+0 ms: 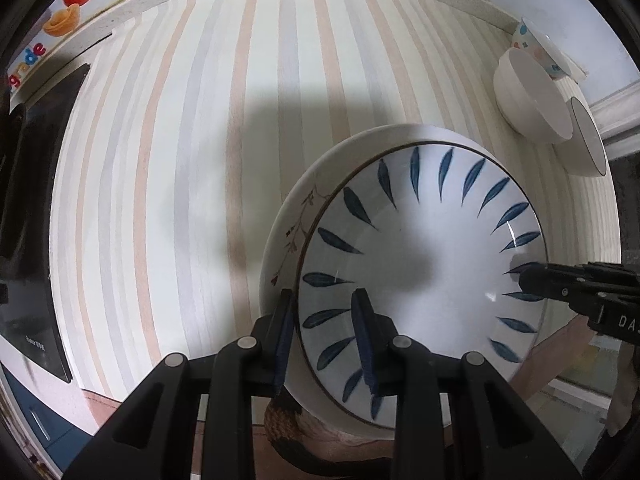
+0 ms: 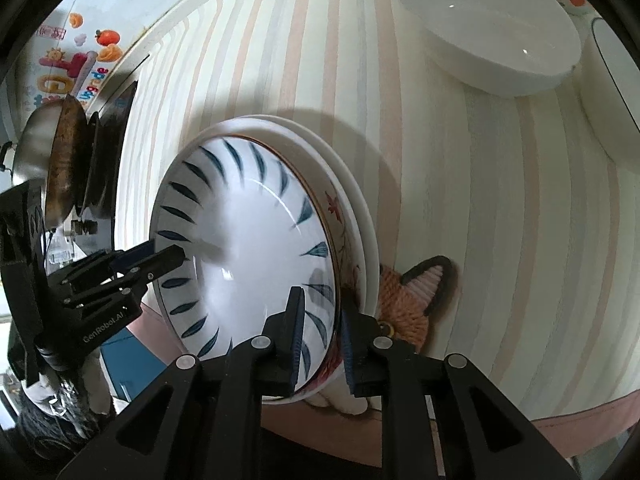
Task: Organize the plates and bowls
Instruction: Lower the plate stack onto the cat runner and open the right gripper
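A blue-leaf plate tops a stack of plates; under it lies a floral plate and a plain white one. My left gripper straddles the near-left rim of the stack, one finger inside the leaf plate and one outside, shut on it. My right gripper straddles the opposite rim the same way. Each gripper shows in the other's view: the right one and the left one. The stack sits partly on a knitted coaster.
A white bowl, a dotted bowl and another plate lie at the far right of the striped tabletop. A black stove and a wok stand at the left.
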Action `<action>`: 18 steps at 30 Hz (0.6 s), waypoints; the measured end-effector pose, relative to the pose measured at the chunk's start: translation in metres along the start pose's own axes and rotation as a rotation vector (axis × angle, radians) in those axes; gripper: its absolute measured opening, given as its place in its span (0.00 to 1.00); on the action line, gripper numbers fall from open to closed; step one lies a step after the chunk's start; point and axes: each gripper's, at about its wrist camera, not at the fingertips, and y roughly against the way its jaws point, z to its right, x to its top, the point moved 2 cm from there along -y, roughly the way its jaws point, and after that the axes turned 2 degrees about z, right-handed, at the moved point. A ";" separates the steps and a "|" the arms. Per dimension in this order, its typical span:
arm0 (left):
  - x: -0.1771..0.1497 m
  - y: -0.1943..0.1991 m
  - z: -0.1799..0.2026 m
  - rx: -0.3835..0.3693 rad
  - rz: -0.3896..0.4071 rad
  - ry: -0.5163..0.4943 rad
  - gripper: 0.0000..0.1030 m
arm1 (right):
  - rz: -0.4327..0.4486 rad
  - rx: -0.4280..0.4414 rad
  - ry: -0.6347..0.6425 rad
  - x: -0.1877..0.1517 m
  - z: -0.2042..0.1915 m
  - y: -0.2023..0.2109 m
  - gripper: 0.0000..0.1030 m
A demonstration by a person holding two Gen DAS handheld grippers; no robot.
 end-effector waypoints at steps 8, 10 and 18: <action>-0.005 0.003 -0.002 0.026 0.015 0.028 0.26 | 0.020 0.000 -0.008 -0.002 0.001 0.007 0.19; -0.007 0.007 -0.001 0.044 0.026 0.045 0.26 | 0.028 0.002 -0.011 -0.002 0.002 0.009 0.19; -0.026 0.052 0.022 0.098 0.137 0.062 0.26 | 0.119 -0.075 0.048 -0.010 -0.011 0.042 0.20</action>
